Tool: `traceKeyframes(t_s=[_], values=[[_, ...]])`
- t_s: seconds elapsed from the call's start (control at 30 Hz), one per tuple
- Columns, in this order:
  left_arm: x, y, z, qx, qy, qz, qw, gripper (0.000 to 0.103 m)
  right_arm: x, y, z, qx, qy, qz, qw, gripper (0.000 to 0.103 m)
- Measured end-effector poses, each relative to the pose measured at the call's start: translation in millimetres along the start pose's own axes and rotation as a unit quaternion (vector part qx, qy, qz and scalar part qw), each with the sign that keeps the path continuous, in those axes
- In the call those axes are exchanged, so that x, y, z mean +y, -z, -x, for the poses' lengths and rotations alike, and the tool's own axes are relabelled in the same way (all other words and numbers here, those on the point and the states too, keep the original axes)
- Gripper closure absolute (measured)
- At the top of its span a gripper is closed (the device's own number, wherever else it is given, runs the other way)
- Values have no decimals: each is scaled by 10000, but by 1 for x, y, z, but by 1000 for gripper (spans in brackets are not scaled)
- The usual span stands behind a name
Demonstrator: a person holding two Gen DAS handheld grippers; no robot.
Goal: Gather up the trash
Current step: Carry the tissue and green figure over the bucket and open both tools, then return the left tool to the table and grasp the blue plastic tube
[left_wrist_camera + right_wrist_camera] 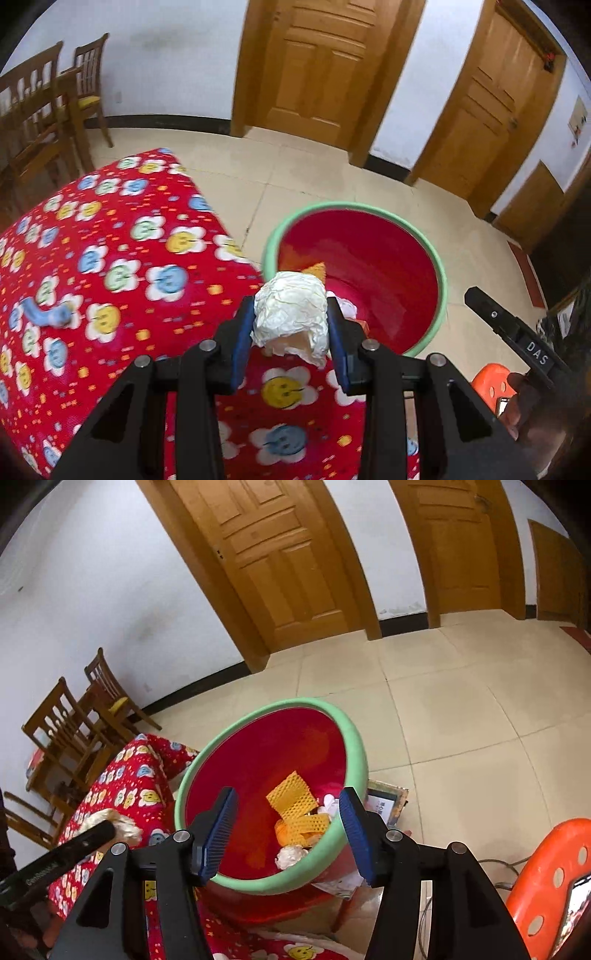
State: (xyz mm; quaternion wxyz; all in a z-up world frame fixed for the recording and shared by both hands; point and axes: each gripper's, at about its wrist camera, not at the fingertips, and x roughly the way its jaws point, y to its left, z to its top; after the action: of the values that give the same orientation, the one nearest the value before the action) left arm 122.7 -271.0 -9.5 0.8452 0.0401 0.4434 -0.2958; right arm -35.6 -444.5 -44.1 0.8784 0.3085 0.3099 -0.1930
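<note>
While your left gripper (291, 325) clamps the crumpled paper wad (291, 314) just beside the bin (354, 738), your right gripper (286, 830) hangs unclenched over it, orange mesh (295, 805) lying inside, table (110, 258) adjoining.

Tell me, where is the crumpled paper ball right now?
The paper ball is pinched in the left gripper, low in the middle of the left wrist view, over the flowery table's edge beside the red bin.
</note>
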Motion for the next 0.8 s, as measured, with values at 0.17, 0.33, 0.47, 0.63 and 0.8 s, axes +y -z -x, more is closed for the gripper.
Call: traceKeyframes(t_s=[0.17, 0.33, 0.47, 0.63, 0.8], values=[[-19, -3, -22, 143, 115, -195, 9996, 66, -11, -2, 0, -8, 18, -168, 9999, 44], [-31, -7, -40, 199, 157, -328, 9991, 59, -16, -1, -3, 28, 22, -274, 9996, 44], [-35, -8, -48, 231, 189, -369, 9989, 51, -17, -1, -5, 57, 15, -300, 9995, 44], [-35, -8, -48, 214, 168, -390, 9989, 43, -18, -1, -5, 73, 12, -320, 9995, 44], [-32, -5, -40, 135, 100, -395, 9991, 43, -16, -1, -3, 85, -21, -287, 9996, 44]])
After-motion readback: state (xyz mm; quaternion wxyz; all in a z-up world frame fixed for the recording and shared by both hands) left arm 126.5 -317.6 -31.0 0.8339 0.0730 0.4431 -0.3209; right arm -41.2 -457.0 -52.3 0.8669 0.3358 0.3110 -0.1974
